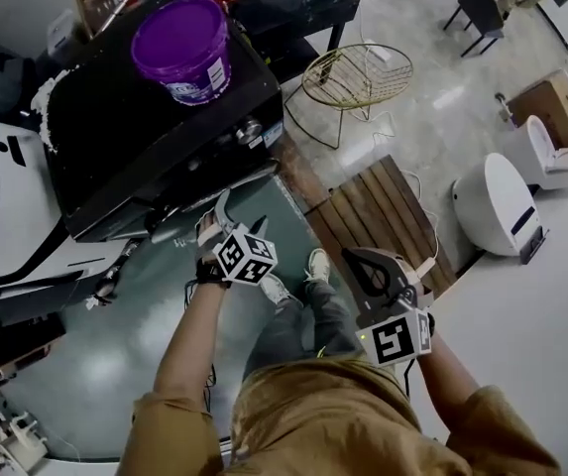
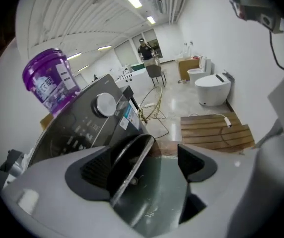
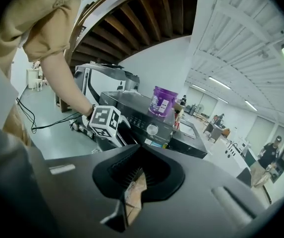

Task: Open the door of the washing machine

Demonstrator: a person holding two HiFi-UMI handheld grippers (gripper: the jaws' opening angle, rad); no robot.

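Grey-green floor (image 1: pixel 115 355), bright white room. The washing machine (image 1: pixel 145 137) stands far left with a purple bucket (image 1: pixel 179 38) on top. A slatted wooden mat (image 1: pixel 383 216) and a white toilet (image 1: pixel 497 206) lie to the right. My left gripper (image 2: pixel 164 155) has its fingers released, astride the door (image 2: pixel 129 162) edge at the machine's front. My right gripper (image 3: pixel 132 185) is clenched and empty.

Bucket (image 1: pixel 179 43) on washing machine (image 1: pixel 145 137), wire table (image 1: pixel 356 75) beside
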